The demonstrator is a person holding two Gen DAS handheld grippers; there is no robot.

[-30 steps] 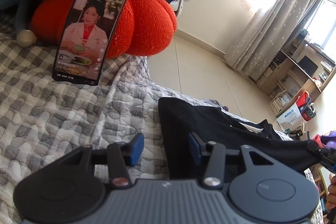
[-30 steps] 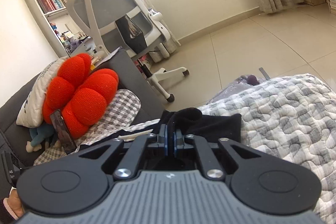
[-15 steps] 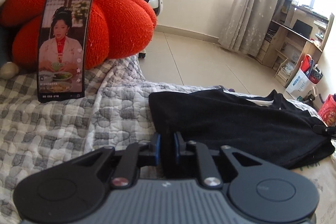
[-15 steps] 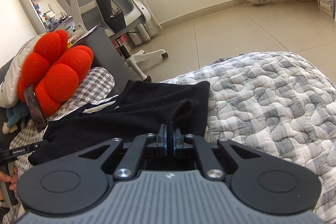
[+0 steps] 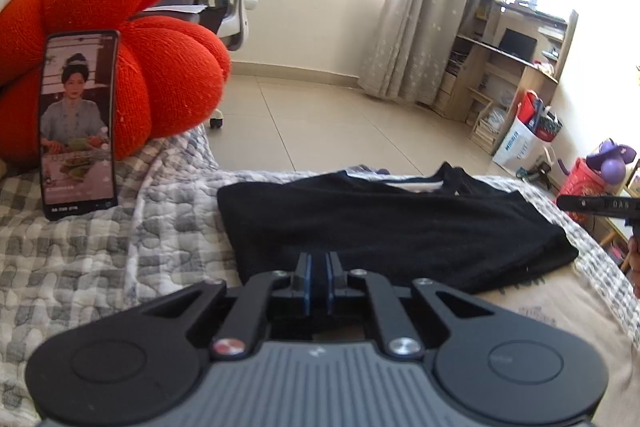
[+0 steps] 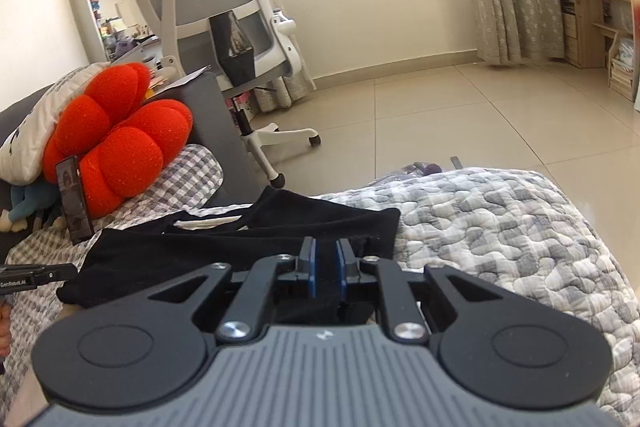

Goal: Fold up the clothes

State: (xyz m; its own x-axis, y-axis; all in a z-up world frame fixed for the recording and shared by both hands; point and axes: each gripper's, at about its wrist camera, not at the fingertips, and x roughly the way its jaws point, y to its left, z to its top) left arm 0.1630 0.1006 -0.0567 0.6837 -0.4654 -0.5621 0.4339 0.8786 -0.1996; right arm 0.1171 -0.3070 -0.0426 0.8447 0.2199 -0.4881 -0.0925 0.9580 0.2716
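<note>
A black garment point(image 5: 380, 223) lies folded and flat on the grey patterned quilt point(image 5: 100, 267), a white neck label showing at its far edge. My left gripper point(image 5: 318, 267) is shut on the garment's near edge, with dark cloth between the blue pads. In the right wrist view the same garment point(image 6: 200, 247) spreads to the left, and my right gripper point(image 6: 325, 263) is shut on its near edge, the pads a narrow gap apart with cloth in it. Each gripper shows at the edge of the other's view: the right gripper point(image 5: 596, 205) and the left gripper point(image 6: 36, 275).
A phone point(image 5: 78, 123) playing a video leans on a red knitted cushion point(image 5: 160, 67) at the left. A white office chair point(image 6: 224, 7) stands on the tiled floor beyond the bed edge. Bare quilt point(image 6: 500, 227) lies to the right of the garment.
My left gripper, open a second ago, has shut on the garment's edge. The hanging garment has come down and now lies flat on the quilt. The right gripper's pads stand slightly wider.
</note>
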